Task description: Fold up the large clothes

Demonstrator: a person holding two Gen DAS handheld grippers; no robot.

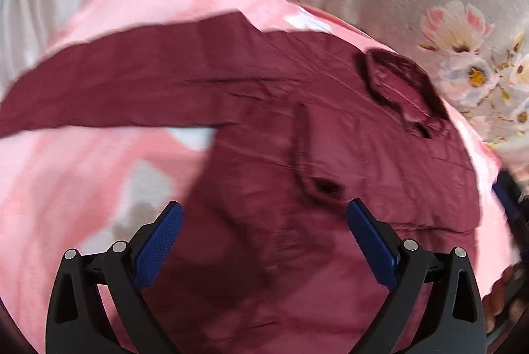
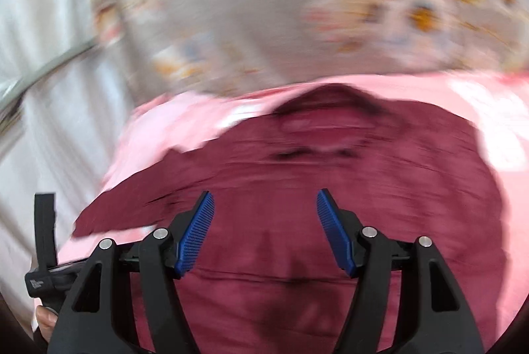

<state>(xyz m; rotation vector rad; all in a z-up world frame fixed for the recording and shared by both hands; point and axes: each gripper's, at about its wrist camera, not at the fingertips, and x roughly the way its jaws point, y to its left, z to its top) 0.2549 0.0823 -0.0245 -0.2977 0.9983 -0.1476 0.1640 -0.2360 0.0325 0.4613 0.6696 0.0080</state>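
My left gripper (image 1: 264, 221) hangs with its blue ribbed pads (image 1: 158, 245) spread wide and nothing between them, pointing down over the maroon shirt (image 1: 330, 155), a thin, creased woven cloth lying flat on the pink sheet (image 1: 82, 175). To the left one long sleeve (image 1: 115, 89) stretches out straight across the pink; further right I see a buttoned chest pocket (image 1: 314, 155), then the soft folded collar (image 1: 403, 86) near the sheet's far edge. Beyond it lies a grey floral bedcover (image 1: 463, 40) with pale printed blossoms. At the right rim my other tool's dark body and my fingers (image 1: 499, 291) edge into the view. From my right gripper (image 2: 264, 228), everything is smeared by blur: at the left, my hand (image 2: 46, 317) on the black handle, then the sleeve tip (image 2: 109, 215), the shirt body (image 2: 363, 188) under the pads, collar (image 2: 317, 122) ahead. Its jaws stand parted too, clamping no cloth
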